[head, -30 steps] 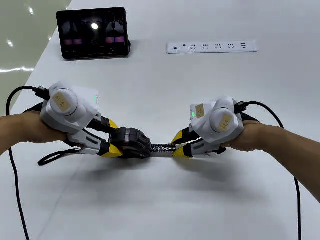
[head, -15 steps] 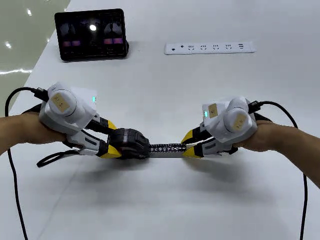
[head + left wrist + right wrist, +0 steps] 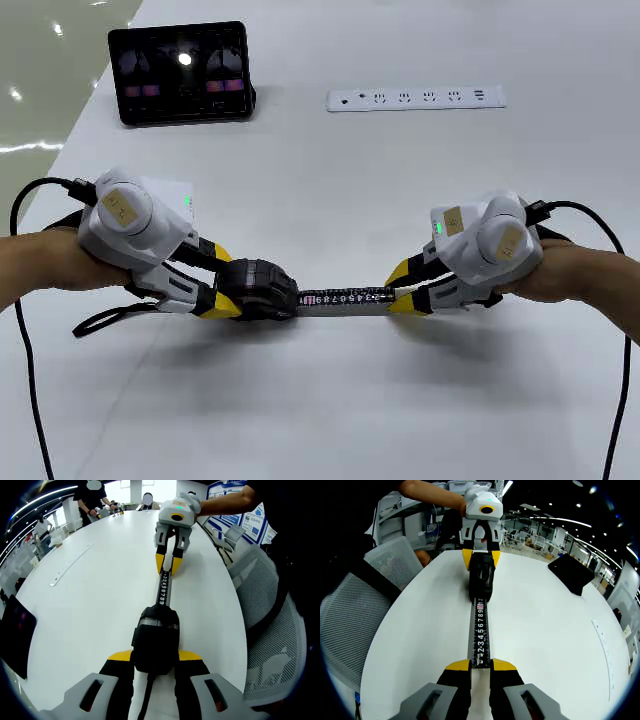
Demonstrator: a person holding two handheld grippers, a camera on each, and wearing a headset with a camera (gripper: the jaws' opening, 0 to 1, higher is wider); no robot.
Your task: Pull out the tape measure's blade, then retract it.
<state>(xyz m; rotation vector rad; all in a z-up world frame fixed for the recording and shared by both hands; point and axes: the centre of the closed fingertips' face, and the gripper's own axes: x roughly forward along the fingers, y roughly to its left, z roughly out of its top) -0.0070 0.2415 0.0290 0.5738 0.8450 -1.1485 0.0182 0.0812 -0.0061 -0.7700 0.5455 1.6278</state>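
Pull-out is judged the step in hand. The tape measure case (image 3: 258, 290) is clamped by the left hand-held gripper (image 3: 226, 279) on the desk (image 3: 330, 180); the blade (image 3: 345, 297) tip is pinched by the right hand-held gripper (image 3: 403, 288). Numerals 2 to 9 are legible on the blade. Next, a straight pull away is called for.

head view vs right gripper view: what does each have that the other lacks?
Head view adds the hand wrapped around the right tongs, the trailing cables and the tablet's lit screen. Right gripper view adds a mesh chair and a lit hall beyond. Shared: left tongs shut on the tape measure case, right tongs shut on the drawn-out blade, and the power strip.
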